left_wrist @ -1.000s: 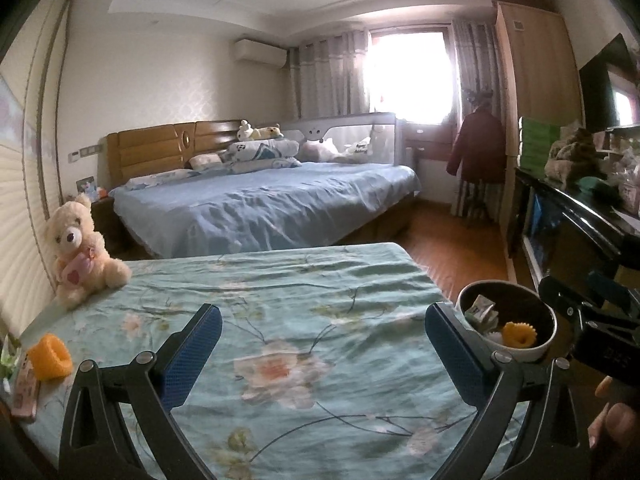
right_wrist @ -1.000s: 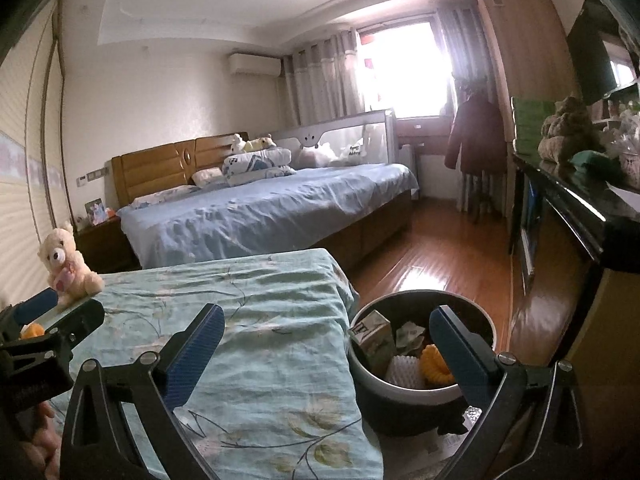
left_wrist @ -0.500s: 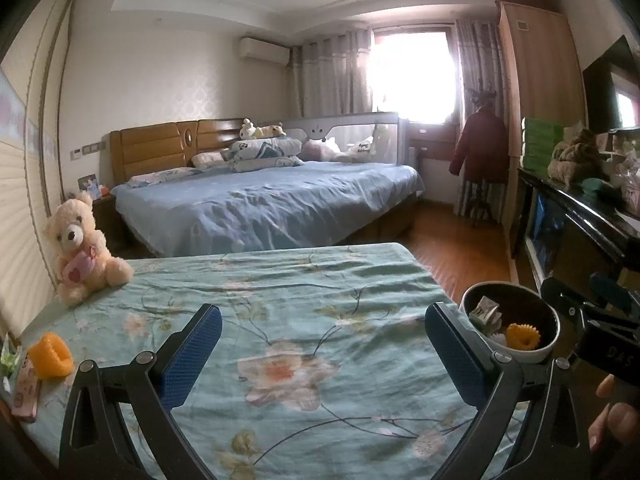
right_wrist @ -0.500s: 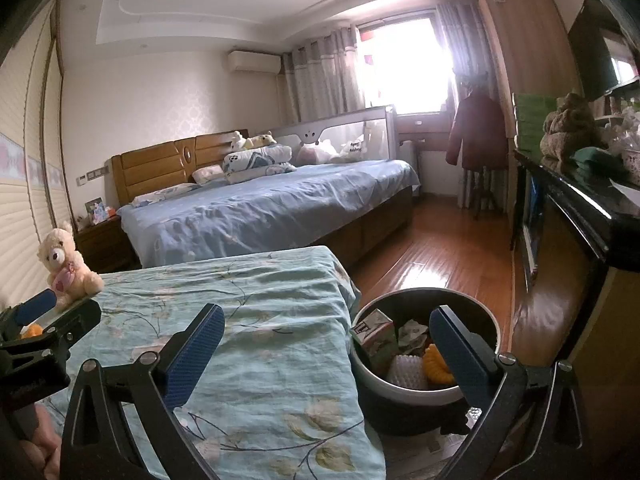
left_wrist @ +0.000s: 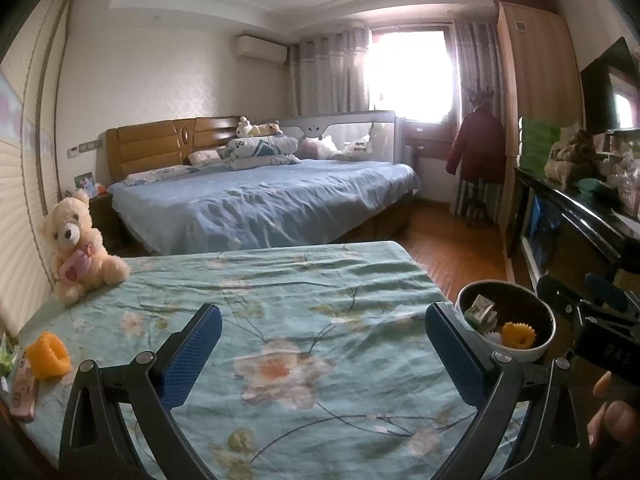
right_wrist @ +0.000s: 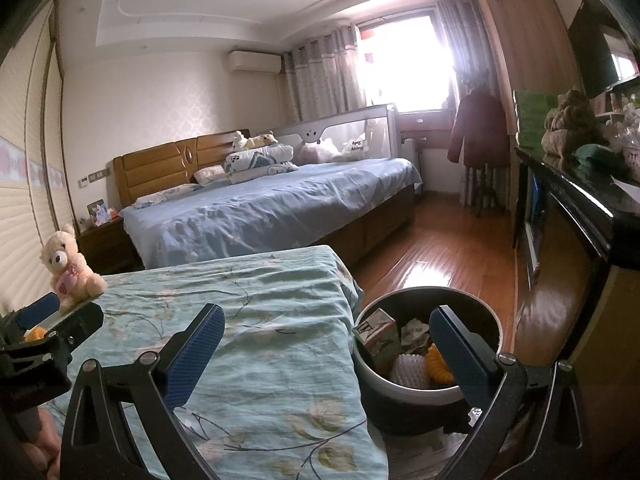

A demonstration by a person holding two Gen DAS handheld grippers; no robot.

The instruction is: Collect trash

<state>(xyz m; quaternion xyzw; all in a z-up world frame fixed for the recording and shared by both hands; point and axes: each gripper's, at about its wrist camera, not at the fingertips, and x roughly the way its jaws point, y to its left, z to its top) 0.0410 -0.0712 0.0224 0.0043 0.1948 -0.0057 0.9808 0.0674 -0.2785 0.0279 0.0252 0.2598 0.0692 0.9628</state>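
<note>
little was seen to have shifted since the earlier frames: both views were raised only slightly and nothing was carried. at far left an orange foam piece point(left_wrist: 47, 354) was left lying on the floral bed point(left_wrist: 280, 320), beside a pink phone point(left_wrist: 24, 394) and well apart from the teddy bear point(left_wrist: 80, 246). the left claw point(left_wrist: 320, 360) was held spread and empty. further right, the right claw point(right_wrist: 328, 354) was likewise spread, empty, near the trash bin point(right_wrist: 400, 390), where a carton and foam pieces were already gathered. one pickup was judged to remain.
</note>
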